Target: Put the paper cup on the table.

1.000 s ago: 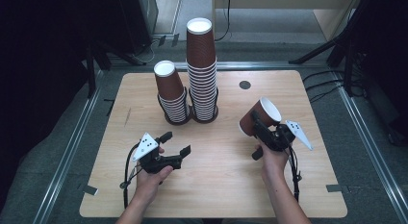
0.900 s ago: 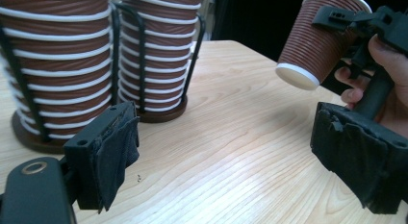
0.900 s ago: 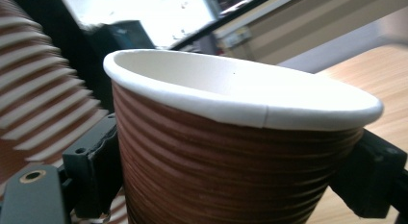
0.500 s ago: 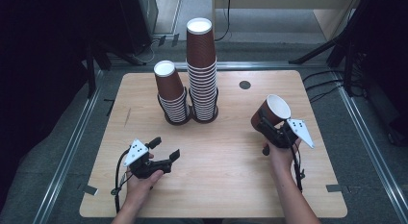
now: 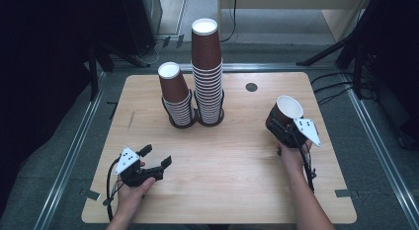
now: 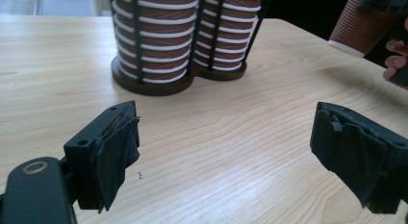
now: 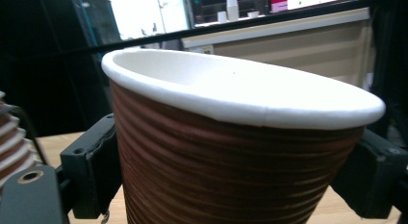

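The right gripper, at the right side of the table, has its jaws clamped on one brown paper cup, mouth up. The left gripper rests near left, jaws apart and empty. Setting the cup down upright looks next, calling for a level lowering before release.

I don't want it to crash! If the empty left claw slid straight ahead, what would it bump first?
Probably the black cup holder with its stacked brown paper cups. The left claw points near its right side, so it might just slip past.
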Demonstrator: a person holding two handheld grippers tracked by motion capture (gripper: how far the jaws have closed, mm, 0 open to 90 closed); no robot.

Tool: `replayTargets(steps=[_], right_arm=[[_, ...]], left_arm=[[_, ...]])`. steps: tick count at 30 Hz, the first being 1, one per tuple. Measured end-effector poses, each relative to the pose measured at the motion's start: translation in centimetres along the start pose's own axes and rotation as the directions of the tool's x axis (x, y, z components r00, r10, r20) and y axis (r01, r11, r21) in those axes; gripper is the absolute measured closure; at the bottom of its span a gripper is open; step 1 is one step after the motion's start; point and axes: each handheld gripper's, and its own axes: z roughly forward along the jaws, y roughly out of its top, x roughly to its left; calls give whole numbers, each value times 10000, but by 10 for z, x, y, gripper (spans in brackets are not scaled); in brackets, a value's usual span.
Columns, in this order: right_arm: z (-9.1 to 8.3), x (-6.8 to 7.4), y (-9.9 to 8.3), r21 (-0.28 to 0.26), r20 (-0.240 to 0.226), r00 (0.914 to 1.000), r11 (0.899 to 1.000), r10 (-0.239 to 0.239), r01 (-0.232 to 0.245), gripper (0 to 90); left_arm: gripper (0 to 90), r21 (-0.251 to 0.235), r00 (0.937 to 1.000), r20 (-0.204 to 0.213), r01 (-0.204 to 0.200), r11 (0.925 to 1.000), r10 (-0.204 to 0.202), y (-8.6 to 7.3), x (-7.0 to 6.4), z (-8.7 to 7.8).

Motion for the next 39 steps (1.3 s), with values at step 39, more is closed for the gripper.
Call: replayTargets(steps=[39], right_arm=[[44, 1, -16, 1662, 646, 9855, 9754, -1571, 1446, 97]], left_arm=[[111, 637, 9983, -561, 169, 9978, -133, -21, 39, -22]])
